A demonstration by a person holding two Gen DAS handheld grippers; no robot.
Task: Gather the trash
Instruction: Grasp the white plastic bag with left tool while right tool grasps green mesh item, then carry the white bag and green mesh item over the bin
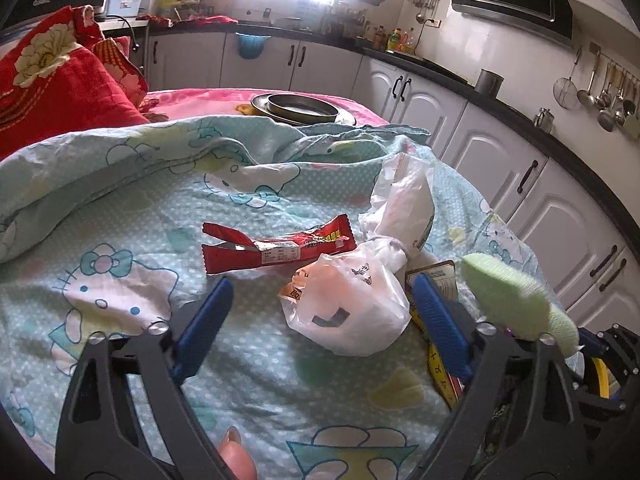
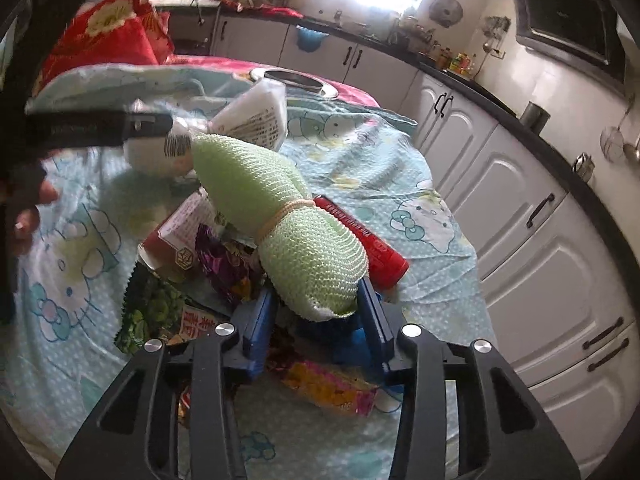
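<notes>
In the left wrist view my left gripper (image 1: 320,292) is open just above the Hello Kitty sheet (image 1: 120,240). A white plastic bag (image 1: 352,304) lies between its blue fingers, touching neither. A red snack wrapper (image 1: 276,250) lies just beyond. In the right wrist view my right gripper (image 2: 316,300) is shut on a light green mesh scrubber (image 2: 280,216) tied with a band, held above a pile of wrappers (image 2: 224,268). The scrubber also shows in the left wrist view (image 1: 508,296). The left gripper's arm (image 2: 96,128) crosses the upper left, over the white bag (image 2: 248,120).
A red tube (image 2: 368,240) lies by the wrapper pile. A red floral pillow (image 1: 52,80) sits at the far left, metal pans (image 1: 302,106) at the far end of the bed. White kitchen cabinets (image 1: 520,184) run along the right.
</notes>
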